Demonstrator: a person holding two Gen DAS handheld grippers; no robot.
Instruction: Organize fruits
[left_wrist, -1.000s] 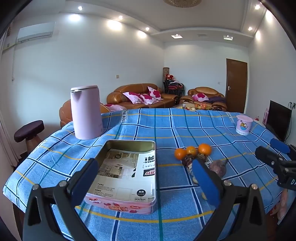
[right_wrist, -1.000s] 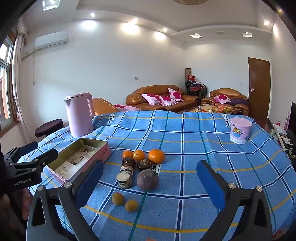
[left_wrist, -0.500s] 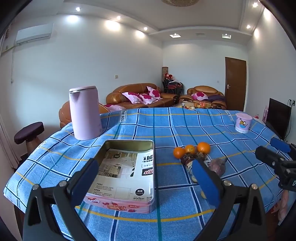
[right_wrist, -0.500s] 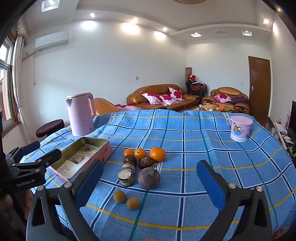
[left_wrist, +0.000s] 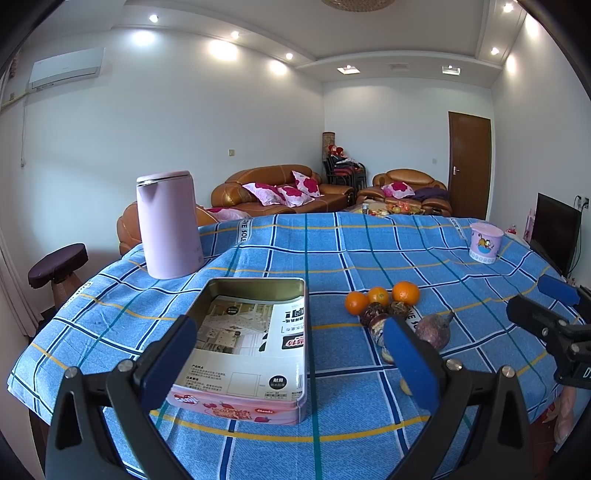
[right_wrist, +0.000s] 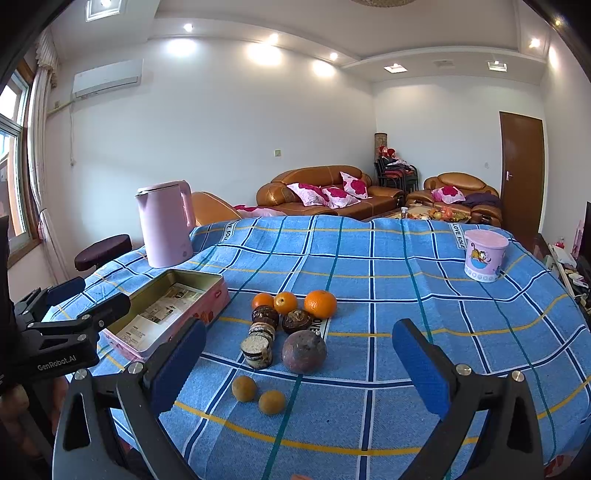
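With both the left tool (left_wrist: 291, 360) and right tool (right_wrist: 299, 362) spread wide and empty, the fruits (right_wrist: 291, 325) sit clustered on the surface (right_wrist: 406, 295) beside the open tin (right_wrist: 166, 306) (unfilled), so the right should descend squarely over one fruit.

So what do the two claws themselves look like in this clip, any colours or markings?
Both match. The left claw and right claw are black, angular frames with silver screws on the arms, each carrying two fingers faced with flat blue pads. From the right wrist view, the left claw's body bears white "GenRobot.AI" lettering. No cables or sleeves are visible.
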